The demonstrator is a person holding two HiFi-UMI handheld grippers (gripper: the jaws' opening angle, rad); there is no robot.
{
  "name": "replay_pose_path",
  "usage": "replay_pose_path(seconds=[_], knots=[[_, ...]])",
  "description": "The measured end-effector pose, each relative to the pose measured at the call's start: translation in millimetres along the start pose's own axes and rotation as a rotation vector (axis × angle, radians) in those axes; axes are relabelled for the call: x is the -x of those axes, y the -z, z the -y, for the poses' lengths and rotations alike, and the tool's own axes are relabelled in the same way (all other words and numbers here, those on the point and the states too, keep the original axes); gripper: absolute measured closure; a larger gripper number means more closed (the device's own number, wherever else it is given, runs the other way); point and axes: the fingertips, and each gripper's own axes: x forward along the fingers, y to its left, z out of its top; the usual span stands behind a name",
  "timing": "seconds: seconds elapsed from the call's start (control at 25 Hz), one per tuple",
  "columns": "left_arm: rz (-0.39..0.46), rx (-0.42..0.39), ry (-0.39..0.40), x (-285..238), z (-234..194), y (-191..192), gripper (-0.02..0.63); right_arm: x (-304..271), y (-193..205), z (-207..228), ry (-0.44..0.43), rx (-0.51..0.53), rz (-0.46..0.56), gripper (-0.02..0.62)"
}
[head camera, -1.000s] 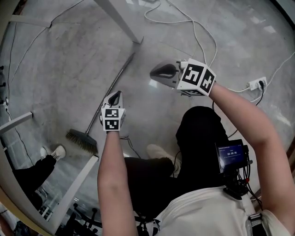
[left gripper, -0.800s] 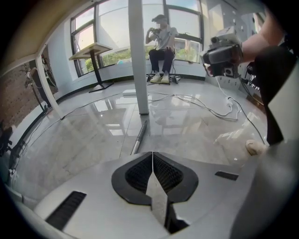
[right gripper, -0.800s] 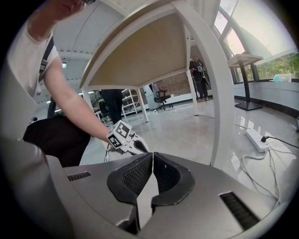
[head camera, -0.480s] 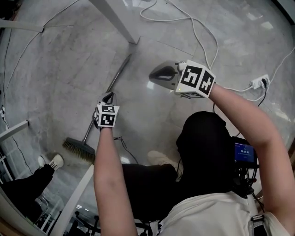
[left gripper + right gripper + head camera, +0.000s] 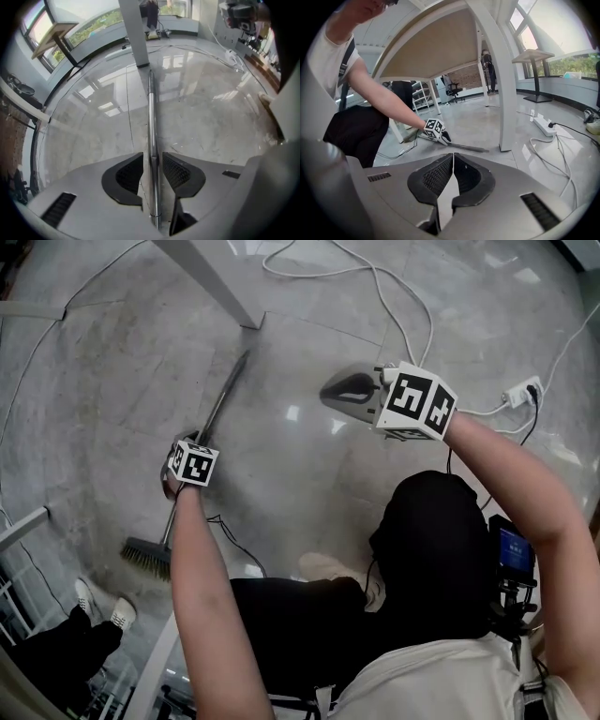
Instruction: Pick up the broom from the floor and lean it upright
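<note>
The broom lies flat on the grey floor: its metal handle (image 5: 217,413) runs from a table leg down to the bristle head (image 5: 145,557). My left gripper (image 5: 178,476) points almost straight down over the lower handle. In the left gripper view its jaws (image 5: 152,164) are opening and straddle the handle (image 5: 151,108), with a thin gap on each side. My right gripper (image 5: 330,390) hovers apart, to the right, shut with nothing in it (image 5: 453,157). The right gripper view shows the left gripper (image 5: 436,131) on the handle (image 5: 468,148).
A white table leg (image 5: 211,277) stands at the handle's far end. White cables (image 5: 394,306) run to a power strip (image 5: 520,390) at the right. A thin black cable (image 5: 234,542) lies near the broom. Someone's shoes (image 5: 103,601) are at the lower left.
The left gripper has dropped down and to the left onto the broom handle. The right gripper has shifted slightly right.
</note>
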Motion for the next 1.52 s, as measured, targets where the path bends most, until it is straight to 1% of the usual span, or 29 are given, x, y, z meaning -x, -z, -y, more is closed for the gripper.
replay_pose_path(seconds=[0.12,0.24,0.28,0.4,0.52,0.6,0.76,1.0,1.12,1.2,1.36,1.44,1.52], knots=[[-0.037,-0.021,0.034,-9,1,5,0.479,6,7,3,0.020,-0.015,-0.010,0.575],[-0.041,-0.002,0.095,-10,4,2,0.507,10,10,8,0.037,-0.033,-0.008,0.575],[-0.043,0.002,0.107,-10,6,1,0.526,11,11,8,0.042,-0.037,-0.005,0.575],[-0.073,-0.019,0.121,-7,16,4,0.531,10,9,6,0.040,-0.038,0.008,0.575],[-0.057,-0.060,0.123,6,25,0,0.531,8,5,2,0.025,-0.028,0.013,0.575],[-0.025,-0.059,0.119,23,27,-3,0.531,11,2,-4,0.012,-0.024,0.010,0.575],[0.070,-0.038,0.078,78,28,-11,0.532,29,-16,-24,-0.010,-0.018,0.016,0.575],[0.177,-0.042,-0.015,181,47,-11,0.532,86,-57,-61,-0.014,-0.086,0.026,0.575],[0.259,-0.063,-0.027,238,64,-17,0.532,118,-89,-79,-0.012,-0.131,0.020,0.575],[0.301,-0.052,-0.030,277,81,-21,0.532,142,-108,-95,-0.026,-0.151,-0.003,0.575],[0.375,0.012,-0.076,354,97,-35,0.532,183,-144,-123,-0.046,-0.154,-0.024,0.575],[0.417,0.069,-0.102,393,102,-47,0.532,204,-167,-134,-0.049,-0.153,-0.017,0.575],[0.459,0.149,-0.126,423,102,-55,0.532,217,-186,-142,-0.055,-0.154,-0.012,0.575]])
